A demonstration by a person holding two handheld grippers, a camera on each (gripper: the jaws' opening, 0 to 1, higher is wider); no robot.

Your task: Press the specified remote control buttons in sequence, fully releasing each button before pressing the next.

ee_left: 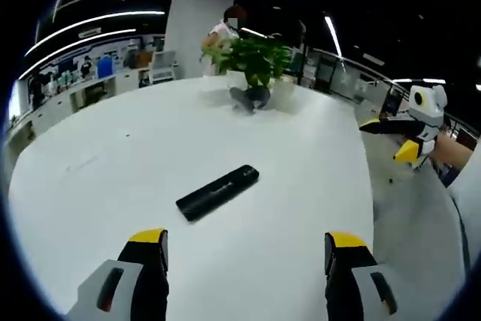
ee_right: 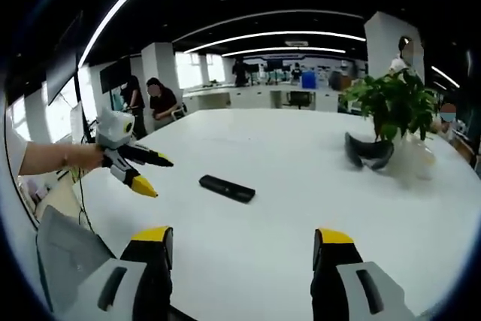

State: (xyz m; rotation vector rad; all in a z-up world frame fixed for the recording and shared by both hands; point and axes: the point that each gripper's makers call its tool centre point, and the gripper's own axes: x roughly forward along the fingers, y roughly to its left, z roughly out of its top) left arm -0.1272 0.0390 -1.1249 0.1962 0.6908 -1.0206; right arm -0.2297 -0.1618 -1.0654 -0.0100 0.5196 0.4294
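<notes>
A black remote control [ee_left: 218, 192] lies flat on the white table [ee_left: 90, 186], its long side running diagonally. In the left gripper view my left gripper [ee_left: 244, 249] hovers open just short of it, yellow-tipped jaws wide apart with nothing between them. My right gripper [ee_left: 385, 142] enters at the right edge of the table, held off the surface. In the right gripper view the remote [ee_right: 227, 188] sits mid-table beyond my open right gripper [ee_right: 242, 249]. The left gripper [ee_right: 154, 177], held by a hand, points at the remote from the left with its jaws spread.
A potted green plant [ee_left: 252, 62] stands at the far side of the table with a dark curved object [ee_left: 248, 98] at its base; both are also in the right gripper view, plant [ee_right: 394, 103] and dark object [ee_right: 368, 152]. People and desks fill the office behind.
</notes>
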